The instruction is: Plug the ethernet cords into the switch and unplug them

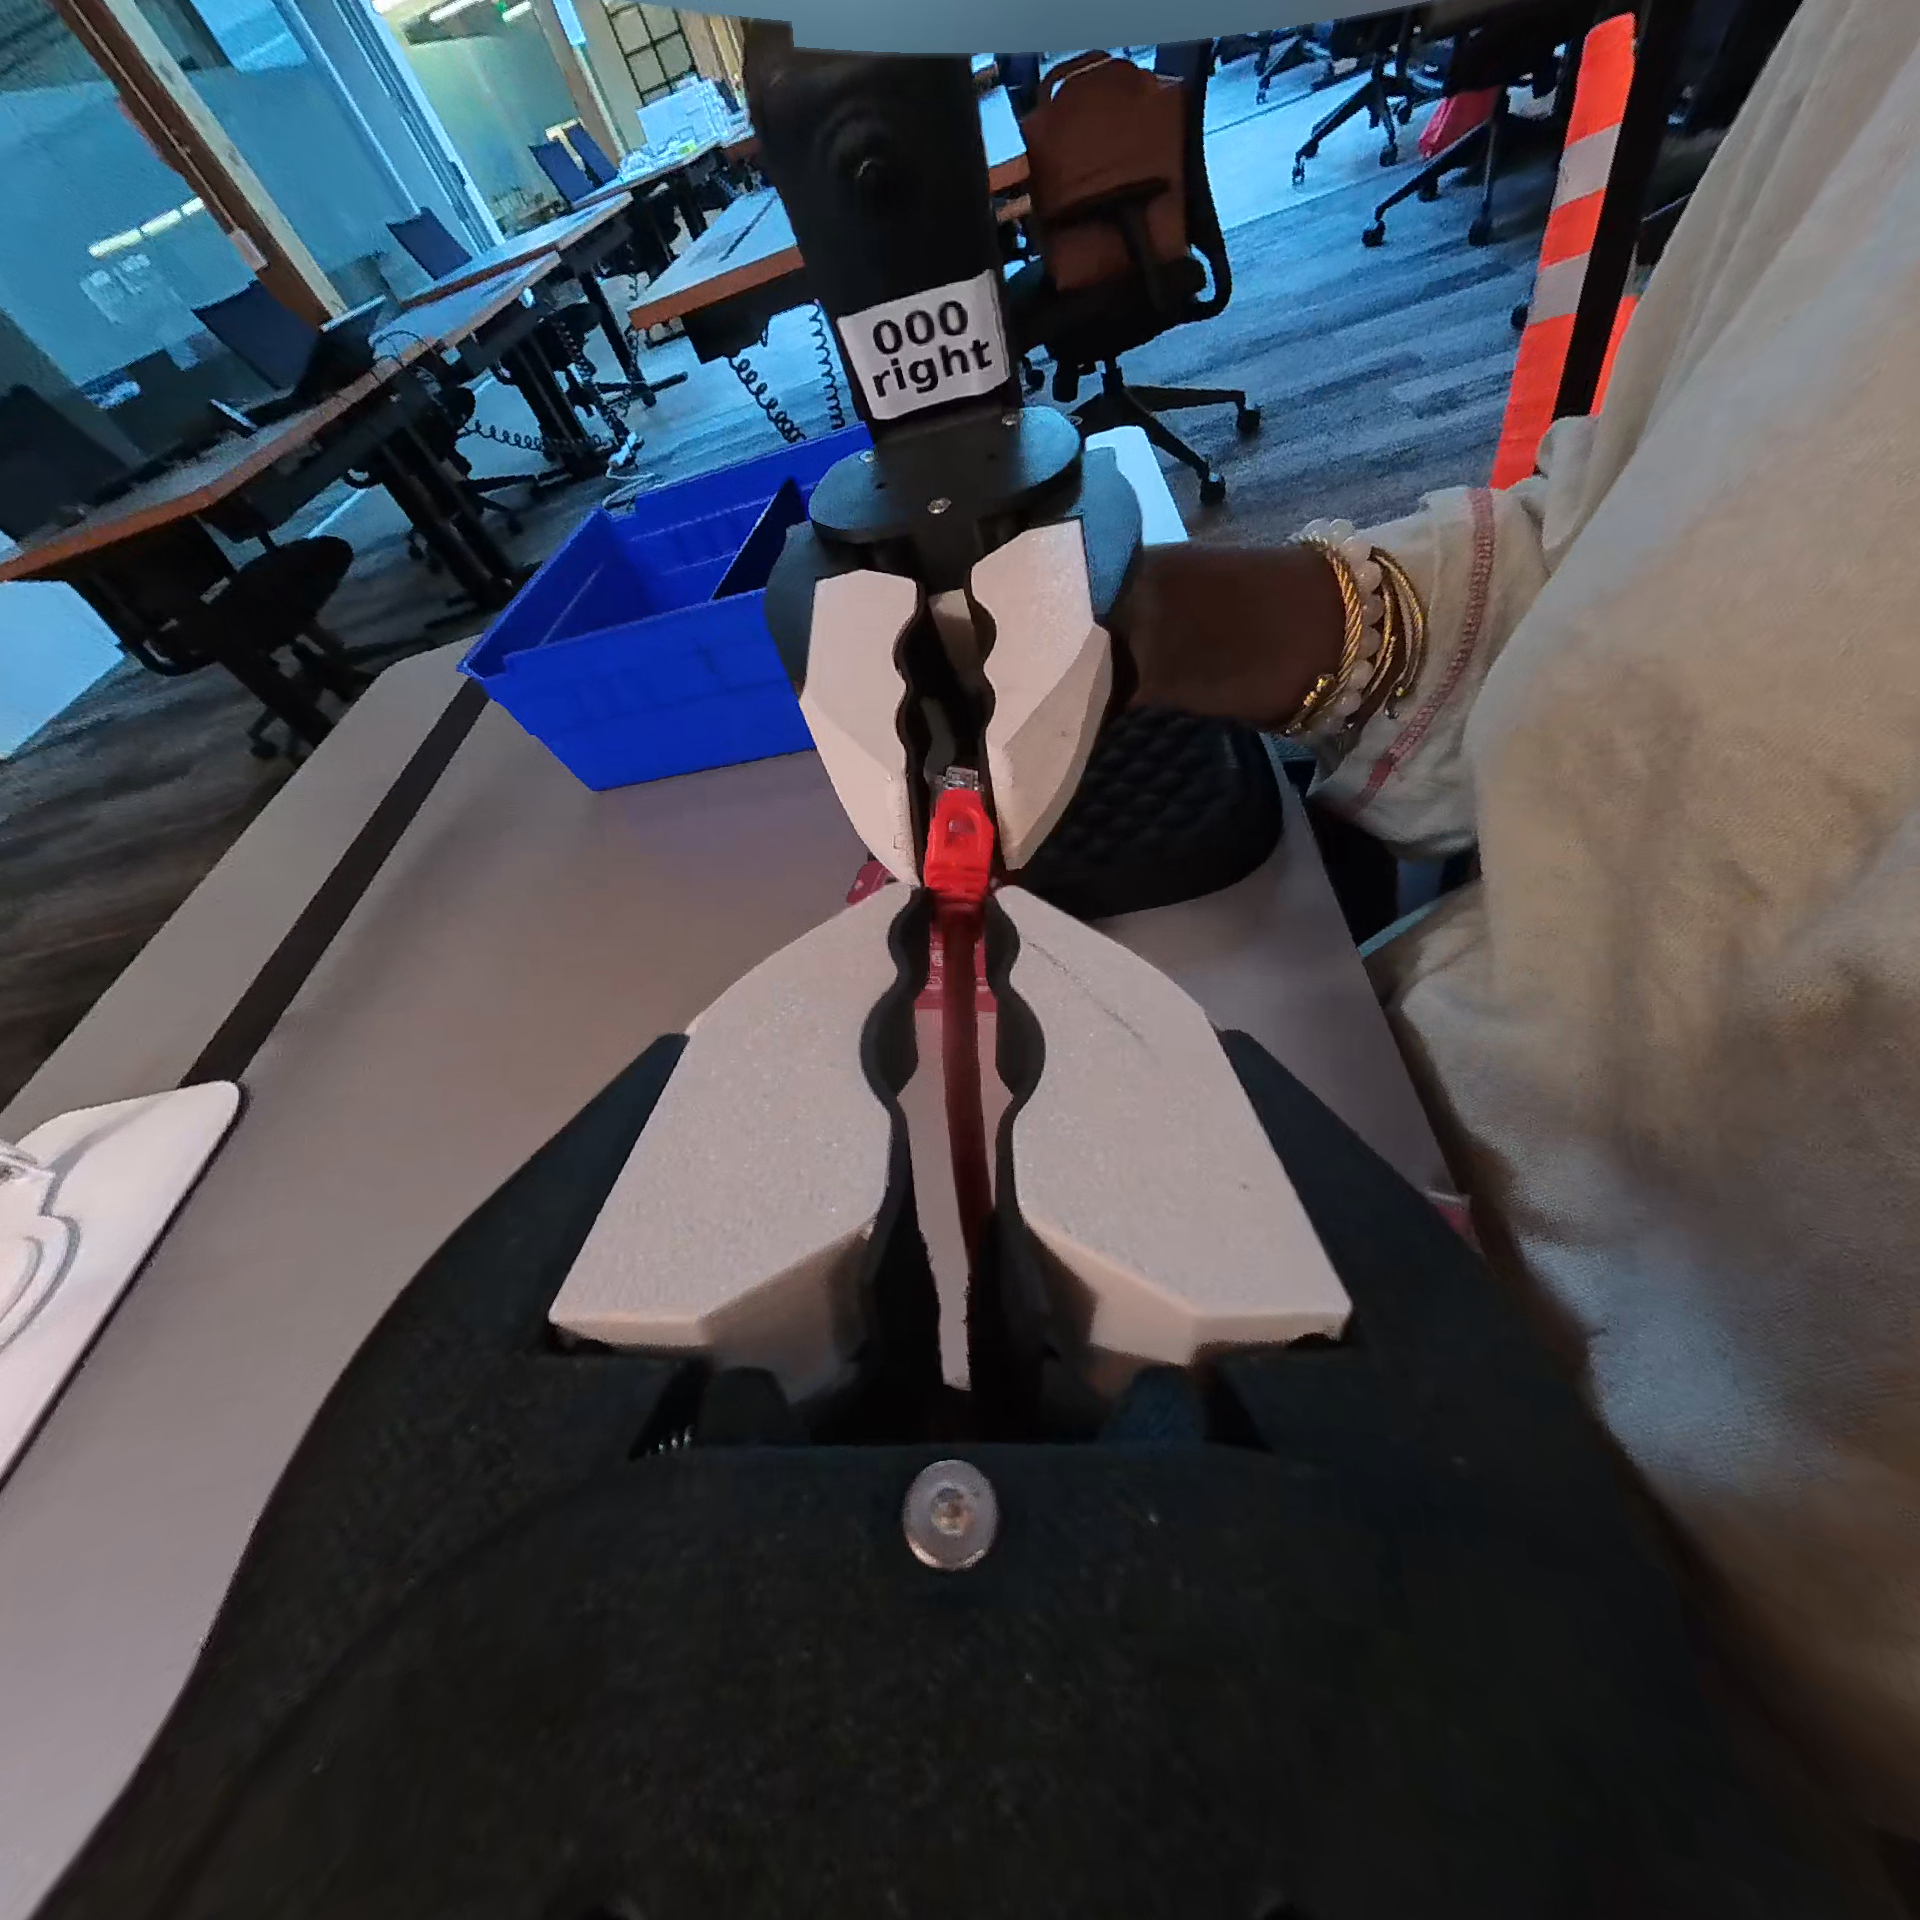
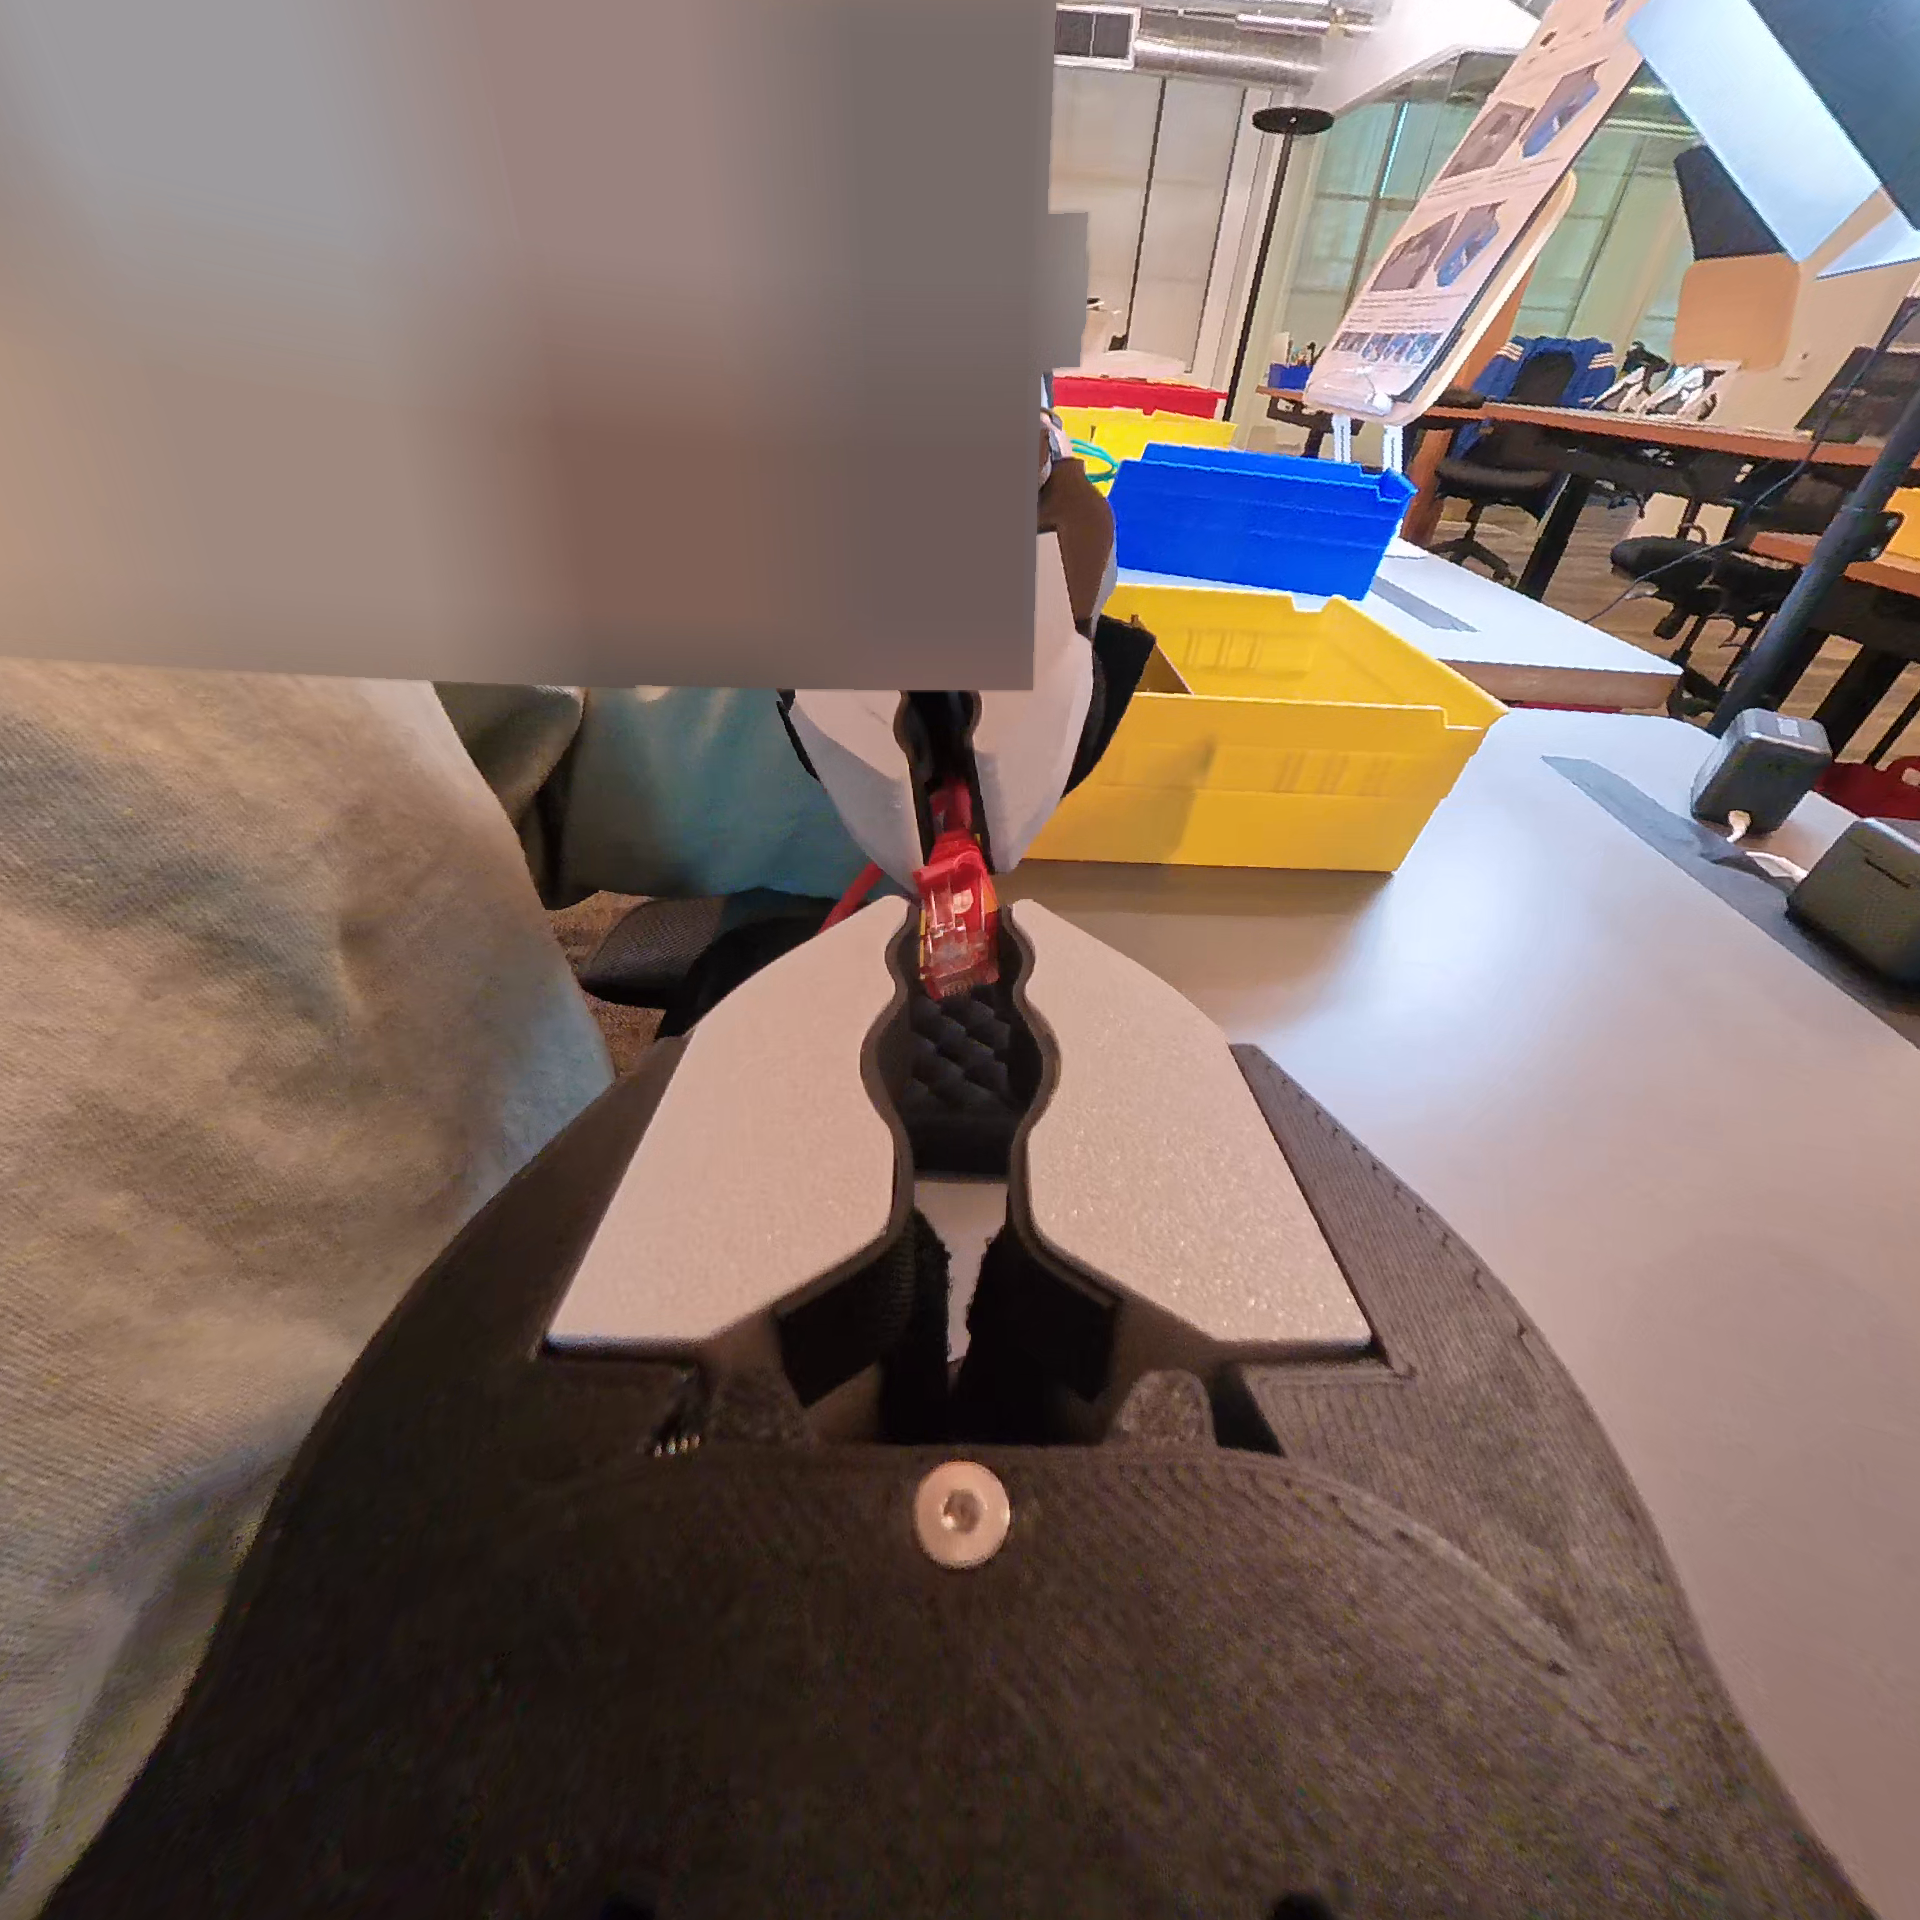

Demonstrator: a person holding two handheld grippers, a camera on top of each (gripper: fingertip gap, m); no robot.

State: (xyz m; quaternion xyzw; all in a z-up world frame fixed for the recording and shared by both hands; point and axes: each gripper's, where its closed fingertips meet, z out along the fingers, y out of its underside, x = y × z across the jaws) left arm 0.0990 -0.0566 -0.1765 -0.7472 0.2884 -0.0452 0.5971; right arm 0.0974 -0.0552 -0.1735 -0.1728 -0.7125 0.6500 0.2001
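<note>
Biggest thing first: the pale grey laminate tabletop [image 2: 1455, 1039], with a yellow plastic bin [image 2: 1278, 748] and a blue plastic bin [image 1: 644, 665] parked at the far side, probably to keep spare parts out of the work zone; no switch in either view (could be hidden, can't say). Both tongs meet nose to nose above the tabletop edge; the left tongs [image 1: 951, 904] are pinched narrow on the red ethernet cord [image 1: 961, 1091] right behind its plug, cord running back between the fingers; the right tongs [image 2: 956, 914] are closed down on the red plug with its clear tip [image 2: 956, 925], so it looks like a handover or a regrip to square the plug before insertion. Plug is in the air, in no port yet.
</note>
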